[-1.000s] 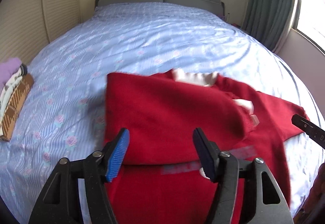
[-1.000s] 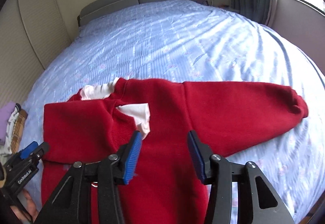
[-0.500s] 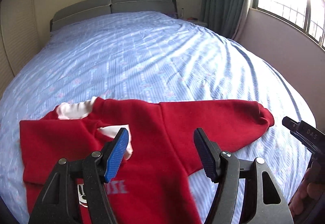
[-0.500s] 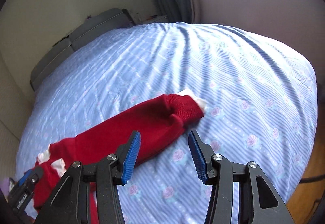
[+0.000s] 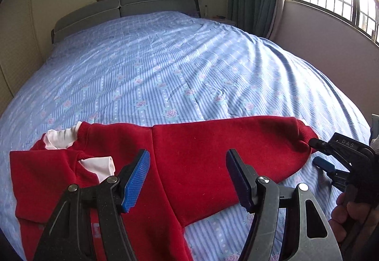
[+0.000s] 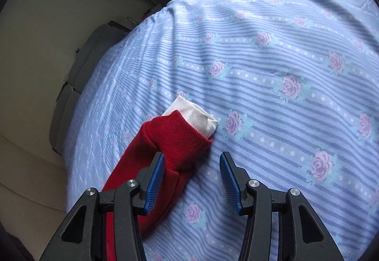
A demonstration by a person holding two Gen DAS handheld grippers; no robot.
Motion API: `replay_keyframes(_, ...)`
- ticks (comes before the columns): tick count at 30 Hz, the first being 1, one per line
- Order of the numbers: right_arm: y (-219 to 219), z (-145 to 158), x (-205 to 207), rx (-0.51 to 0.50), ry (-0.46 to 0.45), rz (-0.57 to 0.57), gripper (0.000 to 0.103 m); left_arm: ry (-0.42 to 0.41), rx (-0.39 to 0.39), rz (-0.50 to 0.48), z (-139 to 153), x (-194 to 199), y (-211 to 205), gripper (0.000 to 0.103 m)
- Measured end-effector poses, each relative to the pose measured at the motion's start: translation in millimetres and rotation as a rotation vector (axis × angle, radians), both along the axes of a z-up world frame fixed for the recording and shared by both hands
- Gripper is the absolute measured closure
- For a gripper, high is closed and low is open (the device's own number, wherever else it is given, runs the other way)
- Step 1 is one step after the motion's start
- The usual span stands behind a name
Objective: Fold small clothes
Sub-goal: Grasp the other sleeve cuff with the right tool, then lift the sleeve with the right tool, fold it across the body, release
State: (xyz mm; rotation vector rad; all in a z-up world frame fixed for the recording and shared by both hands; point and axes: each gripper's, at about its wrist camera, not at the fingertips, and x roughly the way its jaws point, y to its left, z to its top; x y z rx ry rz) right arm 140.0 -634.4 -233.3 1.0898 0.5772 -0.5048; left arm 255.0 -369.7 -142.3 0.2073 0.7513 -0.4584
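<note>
Sweater (image 5: pixel 213 154) flat on bed (image 5: pixel 177 59); cuff (image 6: pixel 180 135) just ahead of right gripper (image 6: pixel 190 180), both grippers parted, empty.

The red sweater (image 5: pixel 201 161) runs off the bottom edge of the left wrist view, so its hem is cut off, and the print on its chest is mostly hidden behind the left gripper (image 5: pixel 187 180). In the right wrist view only one sleeve (image 6: pixel 165 142) shows; the body is out of frame. The hand (image 5: pixel 350 211) on the right gripper (image 5: pixel 317 152) is cropped at the right edge.
</note>
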Motion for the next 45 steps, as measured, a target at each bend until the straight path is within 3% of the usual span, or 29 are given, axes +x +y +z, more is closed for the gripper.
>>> replay_keyframes(4,-11.9,-16.5,9.0,0.08,-0.064,-0.009,0.056,-0.004,0.008,-0.007,-1.2,-1.3,-6.1,0.037)
replay_keyframes(6,-15.5,-15.1,12.5,0.081,-0.069,-0.008,0.078,-0.008,0.01,-0.004,0.1,-1.9,-4.1,0.037)
replay_keyframes(7,-14.7,-11.0,12.2,0.066,-0.074,-0.008,0.082,-0.008,0.007,0.0,1.1,-1.7,-1.2,0.037)
replay_keyframes(9,-7.8,3.4,11.0,0.0,-0.07,-0.001,0.089,-0.004,-0.001,0.014,3.2,-0.6,6.2,0.037)
replay_keyframes(14,25.8,47.5,10.1,-0.198,-0.039,0.02,0.089,-0.015,0.004,0.058,13.8,0.0,39.5,0.037)
replay_keyframes(19,76.2,105.4,17.8,-0.412,-0.044,0.056,0.09,-0.034,-0.01,0.137,32.9,3.6,101.4,0.037)
replay_keyframes(24,151.3,159.5,38.4,-0.609,-0.071,0.128,0.09,-0.025,-0.045,0.229,48.5,6.9,169.8,0.037)
replay_keyframes(29,238.6,186.3,63.8,-0.75,-0.089,0.246,0.09,-0.042,-0.056,0.302,60.0,3.9,238.7,0.037)
replay_keyframes(35,344.3,182.4,94.6,-0.882,-0.089,0.414,0.09,-0.046,-0.059,0.395,58.6,0.5,324.3,0.037)
replay_keyframes(45,480.6,122.0,132.9,-0.964,-0.025,0.679,0.09,0.001,-0.066,0.509,25.4,-0.1,420.4,0.037)
